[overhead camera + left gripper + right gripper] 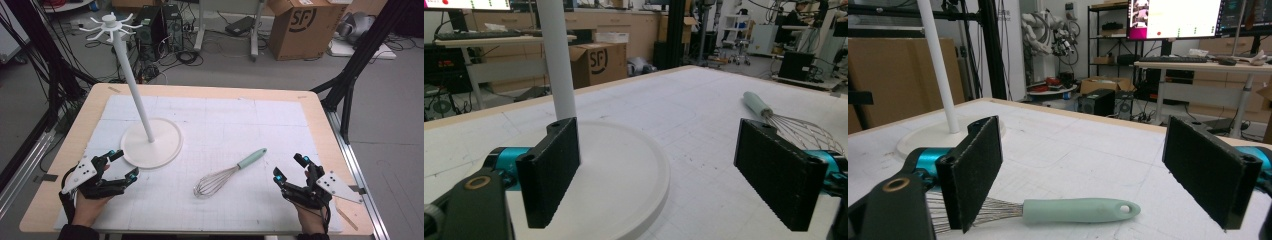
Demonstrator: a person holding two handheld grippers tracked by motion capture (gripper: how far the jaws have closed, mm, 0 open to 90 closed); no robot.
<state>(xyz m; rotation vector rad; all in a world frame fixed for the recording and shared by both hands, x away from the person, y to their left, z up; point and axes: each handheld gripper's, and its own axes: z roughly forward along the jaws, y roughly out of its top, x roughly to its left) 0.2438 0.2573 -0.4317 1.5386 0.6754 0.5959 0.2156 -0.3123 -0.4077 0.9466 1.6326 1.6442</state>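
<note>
A wire whisk (220, 179) with a pale green handle (252, 158) lies on the white mat, handle pointing to the far right. It appears in the left gripper view (794, 125) and in the right gripper view (1068, 210). A white hanging stand with a round base (151, 142) and a tall pole (131, 80) stands at the left of the mat. My left gripper (123, 163) rests open by the base's near edge, with nothing between its jaws (664, 175). My right gripper (290, 167) sits open to the right of the whisk, holding nothing (1083, 170).
The wooden table (210, 91) carries the white gridded mat (240, 120). On the floor beyond it are a cardboard box (300, 27), computer towers (157, 25) and cables. Black frame struts (350, 75) stand at the right.
</note>
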